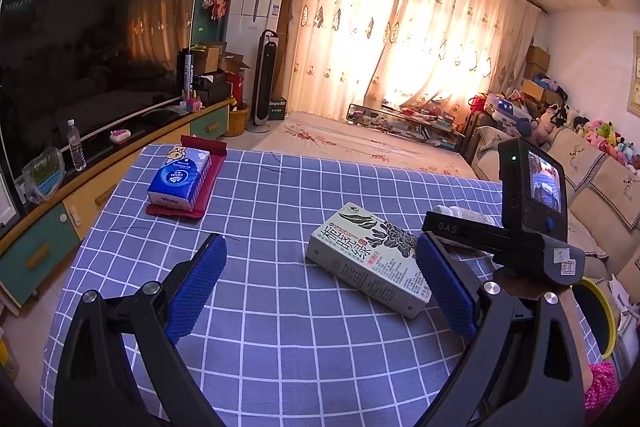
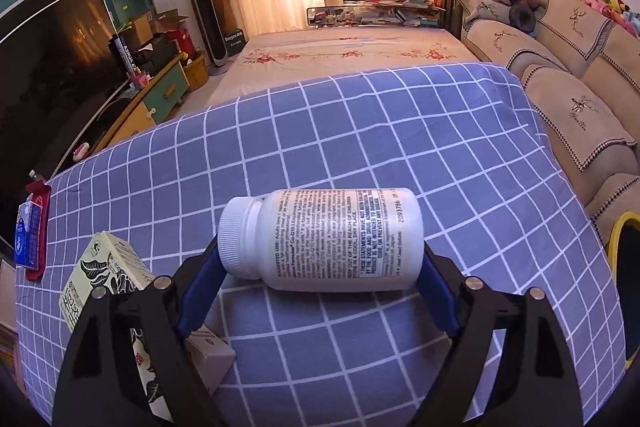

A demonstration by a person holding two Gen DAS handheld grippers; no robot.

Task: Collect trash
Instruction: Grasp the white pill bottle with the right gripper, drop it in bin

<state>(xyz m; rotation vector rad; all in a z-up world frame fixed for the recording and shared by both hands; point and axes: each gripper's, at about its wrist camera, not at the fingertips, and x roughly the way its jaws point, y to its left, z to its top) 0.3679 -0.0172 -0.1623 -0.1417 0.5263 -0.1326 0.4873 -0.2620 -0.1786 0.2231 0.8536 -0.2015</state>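
Table (image 2: pixel 360 131): covered by a blue cloth with a white grid; it fills the lower half of both views.
Bottle (image 2: pixel 324 239): white plastic, lying on its side with the ribbed cap toward 9 o'clock and the printed label facing up. In the right wrist view it sits at the centre, between the two blue pads. In the left wrist view only a sliver shows at 3 o'clock, behind the other tool.
Right gripper (image 2: pixel 320 275): one pad meets the cap end and the other the base end, so the tongs are clenched lengthwise on the bottle. Whether the bottle still rests on the cloth cannot be told.
Left gripper (image 1: pixel 320 283): released, jaws spread wide over bare cloth, nothing between the pads.
Carton (image 1: pixel 372 259): pale box with dark leaf print, lying flat. In the left wrist view it lies at 3 o'clock of centre, its near end just beside the right-hand pad. In the right wrist view it lies at 8 o'clock, partly hidden by the tool's arm.
Tissue pack (image 1: pixel 180 179): blue, resting on a red mat (image 1: pixel 204 183) at 10 o'clock, well apart from both tools.
Bin (image 2: pixel 624 259): yellow-rimmed, at the table's edge at 3 o'clock.
Surroundings: a television (image 1: pixel 92 59) at 9 o'clock, curtains (image 1: pixel 400 27) at 12 o'clock, a sofa (image 2: pixel 560 67) at 2 o'clock.
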